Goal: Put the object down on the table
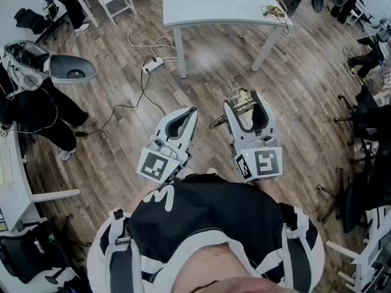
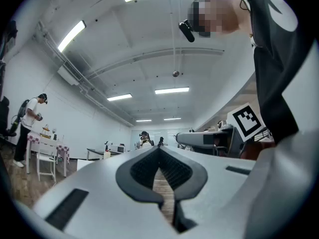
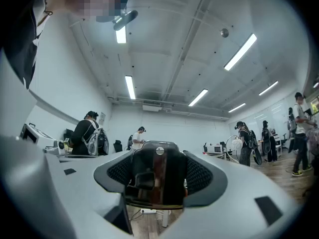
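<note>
While the object (image 1: 242, 104) sits clamped between the pads of the right tongs (image 1: 245, 96), it is nowhere near its goal: the white worktop (image 1: 208, 8) stands well apart, ahead of the person, and only bare wooden floor (image 1: 293, 96) lies below the load. The right gripper view shows the object as a dark, glossy body with a small round stud near its top, filling the gap between widely spread jaws; a brass-coloured part juts out to the side in the head view. The left tongs (image 1: 186, 113) are closed with their tips together and carry nothing. The main risk, as I judge it, is an early release: if the right jaws loosen before the object is over the worktop, it would drop to the floor. The wide stance of the jaws suggests the pads bear on only part of a smooth surface, so a jolt could let it twist or slide out. A power strip (image 1: 153, 65) and loose cable (image 1: 137, 81) lie on the floor near the worktop's leg, a possible trip or snag. Setting down close to the worktop's near edge could also let the object tip off.
</note>
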A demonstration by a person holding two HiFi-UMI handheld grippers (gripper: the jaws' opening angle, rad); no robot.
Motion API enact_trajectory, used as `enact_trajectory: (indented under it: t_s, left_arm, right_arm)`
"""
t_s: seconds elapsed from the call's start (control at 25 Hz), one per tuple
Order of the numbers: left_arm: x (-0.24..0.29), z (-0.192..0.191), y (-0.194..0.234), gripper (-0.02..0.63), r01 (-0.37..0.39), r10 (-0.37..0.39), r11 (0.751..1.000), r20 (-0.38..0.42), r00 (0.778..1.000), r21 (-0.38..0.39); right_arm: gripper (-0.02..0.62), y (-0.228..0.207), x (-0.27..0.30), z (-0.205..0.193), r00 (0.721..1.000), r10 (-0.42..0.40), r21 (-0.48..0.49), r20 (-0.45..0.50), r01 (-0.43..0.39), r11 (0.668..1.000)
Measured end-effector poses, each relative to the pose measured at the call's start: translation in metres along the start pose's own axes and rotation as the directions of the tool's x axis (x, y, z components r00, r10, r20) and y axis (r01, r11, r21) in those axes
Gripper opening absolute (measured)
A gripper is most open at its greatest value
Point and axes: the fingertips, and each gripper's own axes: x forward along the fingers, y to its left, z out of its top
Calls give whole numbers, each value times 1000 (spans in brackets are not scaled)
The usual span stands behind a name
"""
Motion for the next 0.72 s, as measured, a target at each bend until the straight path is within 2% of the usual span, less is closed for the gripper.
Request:
enact_trajectory:
  t_s: [0.32,0.72]
  left_arm:
    - [-11,8,5,5,-19,20,1000,30,999,-5]
    - [-8,11,5,5,-4,4,1000,29,1000,-7]
  right_arm:
    - [308,12,0,1,1000,12,-4,-6,-12,1000]
    - [308,16,2,4,1000,19,-6,-7,-19,1000]
